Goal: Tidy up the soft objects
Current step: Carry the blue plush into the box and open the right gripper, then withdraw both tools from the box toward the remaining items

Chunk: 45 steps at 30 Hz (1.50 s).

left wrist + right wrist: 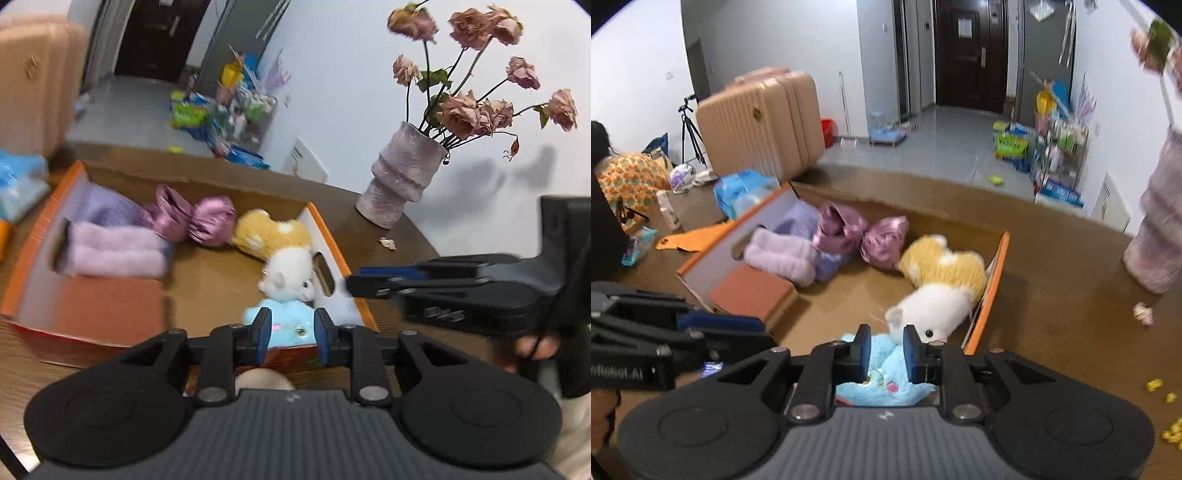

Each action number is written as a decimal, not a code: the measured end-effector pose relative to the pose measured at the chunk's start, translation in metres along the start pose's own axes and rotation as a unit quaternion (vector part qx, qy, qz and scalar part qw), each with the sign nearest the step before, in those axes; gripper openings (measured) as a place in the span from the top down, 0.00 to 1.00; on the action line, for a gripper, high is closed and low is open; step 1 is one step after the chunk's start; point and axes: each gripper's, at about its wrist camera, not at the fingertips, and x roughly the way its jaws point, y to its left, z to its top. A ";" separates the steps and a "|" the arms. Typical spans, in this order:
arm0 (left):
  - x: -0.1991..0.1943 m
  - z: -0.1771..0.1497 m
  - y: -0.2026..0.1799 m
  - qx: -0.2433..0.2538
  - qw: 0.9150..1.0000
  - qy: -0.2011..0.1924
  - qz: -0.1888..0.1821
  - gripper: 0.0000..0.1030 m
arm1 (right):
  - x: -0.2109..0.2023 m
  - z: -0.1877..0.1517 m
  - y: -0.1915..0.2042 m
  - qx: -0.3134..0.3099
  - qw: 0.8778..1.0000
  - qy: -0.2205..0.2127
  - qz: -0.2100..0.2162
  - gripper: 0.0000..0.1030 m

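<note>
Both the left gripper (289,334) and the right gripper (885,352) hang released, jaws parted, over the blue plush (886,382) at the near orange rim of the cardboard box (334,243), bare box floor ahead, on a brown table (1052,280) with a vase (400,177).

- Your left gripper (646,354), seen from the right wrist view: white lettering on its side, reads roughly "Robot.AI"; leading characters blurred.
- Small pale logo mark on each gripper's ribbed body; not legible.
- Door notice, floor packaging, wall panel: print too blurred to read.
</note>
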 end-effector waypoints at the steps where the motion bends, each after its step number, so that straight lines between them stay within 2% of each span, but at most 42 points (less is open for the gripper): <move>1: -0.012 0.000 -0.003 0.013 1.000 -0.006 0.014 0.76 | -0.012 0.000 0.003 -0.002 1.000 -0.006 -0.002 0.79; 3: -0.034 -0.003 -0.007 0.038 0.998 -0.021 0.040 0.68 | -0.037 -0.002 0.008 -0.004 1.000 -0.022 -0.006 0.73; 4: -0.045 -0.006 -0.011 0.056 0.996 -0.031 0.058 0.62 | -0.050 -0.004 0.011 -0.004 1.000 -0.030 -0.006 0.71; 7: -0.075 -0.021 -0.021 0.101 0.987 -0.065 0.110 0.52 | -0.086 -0.016 0.020 -0.003 0.999 -0.053 -0.011 0.64; 10: -0.102 -0.039 -0.025 0.113 0.979 -0.101 0.136 0.31 | -0.116 -0.033 0.029 0.000 0.996 -0.094 -0.013 0.39; 11: -0.111 -0.045 -0.027 0.113 0.976 -0.118 0.142 0.25 | -0.125 -0.039 0.032 0.005 0.994 -0.111 -0.017 0.26; 12: -0.120 -0.051 -0.028 0.115 0.973 -0.136 0.148 0.23 | -0.134 -0.047 0.036 0.010 0.991 -0.134 -0.023 0.17; 13: -0.128 -0.057 -0.029 0.118 0.969 -0.153 0.154 0.20 | -0.143 -0.055 0.039 0.013 0.987 -0.159 -0.028 0.16; 15: -0.143 -0.067 -0.030 0.125 0.963 -0.182 0.155 0.18 | -0.156 -0.070 0.046 0.014 0.980 -0.195 -0.033 0.15; 19: -0.163 -0.080 -0.034 0.117 0.958 -0.210 0.156 0.16 | -0.168 -0.094 0.058 0.025 0.974 -0.220 -0.041 0.15; 30: -0.201 -0.120 -0.045 0.115 0.954 -0.234 0.148 0.13 | -0.200 -0.132 0.099 0.018 0.965 -0.254 -0.057 0.12; 35: -0.227 -0.161 -0.053 0.127 0.948 -0.238 0.167 0.09 | -0.221 -0.169 0.128 0.001 0.962 -0.269 -0.042 0.12; 41: -0.263 -0.222 -0.060 0.138 0.943 -0.256 0.160 0.05 | -0.243 -0.224 0.160 -0.011 0.962 -0.270 -0.031 0.11; 45: -0.287 -0.262 -0.055 0.128 0.945 -0.254 0.162 0.03 | -0.253 -0.265 0.176 -0.006 0.965 -0.263 -0.018 0.11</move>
